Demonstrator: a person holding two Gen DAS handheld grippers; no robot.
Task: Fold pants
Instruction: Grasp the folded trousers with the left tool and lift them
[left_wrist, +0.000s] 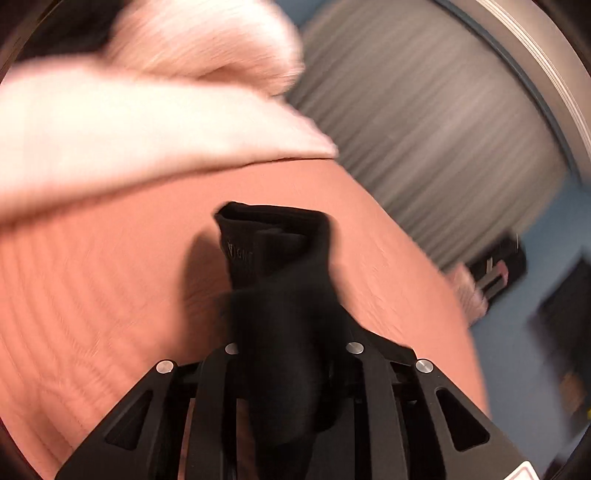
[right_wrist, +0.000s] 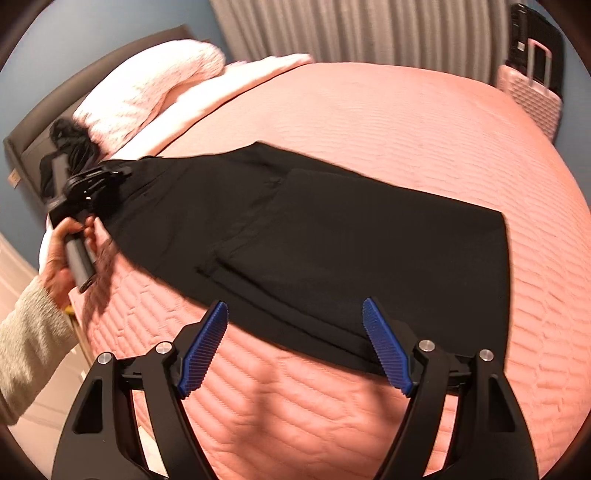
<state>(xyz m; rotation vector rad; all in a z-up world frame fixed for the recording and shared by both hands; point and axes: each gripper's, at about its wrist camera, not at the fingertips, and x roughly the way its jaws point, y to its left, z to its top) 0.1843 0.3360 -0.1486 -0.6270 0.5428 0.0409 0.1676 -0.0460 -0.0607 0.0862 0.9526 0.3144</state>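
Left wrist view: left hand-held gripper (left_wrist: 284, 354) has its jaws nearly together, clamped on a bunch of black fabric, the pants (left_wrist: 273, 243), which fill the gap between the fingers and stick out ahead toward 12 o'clock with a folded hem-like end showing faint printed lettering. Frame is motion-blurred. Under it the pink quilted bedspread (left_wrist: 110, 277); white blanket (left_wrist: 147, 125) at 10–11 o'clock, fluffy pale pink pillow (left_wrist: 207, 40) at 12, grey pleated curtain (left_wrist: 424, 122) at 1–2, blurred suitcases at 3.

Right wrist view: right hand-held gripper (right_wrist: 295, 343) stands wide open, blue ribbed pads (right_wrist: 205, 350) apart, nothing between them; its right pad sits over the near edge of the pants (right_wrist: 332, 236), contact unclear. Pants lie flat across the middle of the bed, running from 9–10 o'clock to 3 o'clock, one layer folded over another. At 9 o'clock the left hand-held gripper (right_wrist: 98, 181) is at the far-left end of the pants, held by a hand (right_wrist: 62, 258) with a beige knit sleeve (right_wrist: 29, 343). Bedspread (right_wrist: 406, 122) all round; knit pillow (right_wrist: 147, 92) at 10–11 o'clock, dark headboard (right_wrist: 22, 147) at 9–10, curtain (right_wrist: 351, 26) at 12, pink hard-shell suitcase (right_wrist: 528, 88) at 2 with a black one behind.
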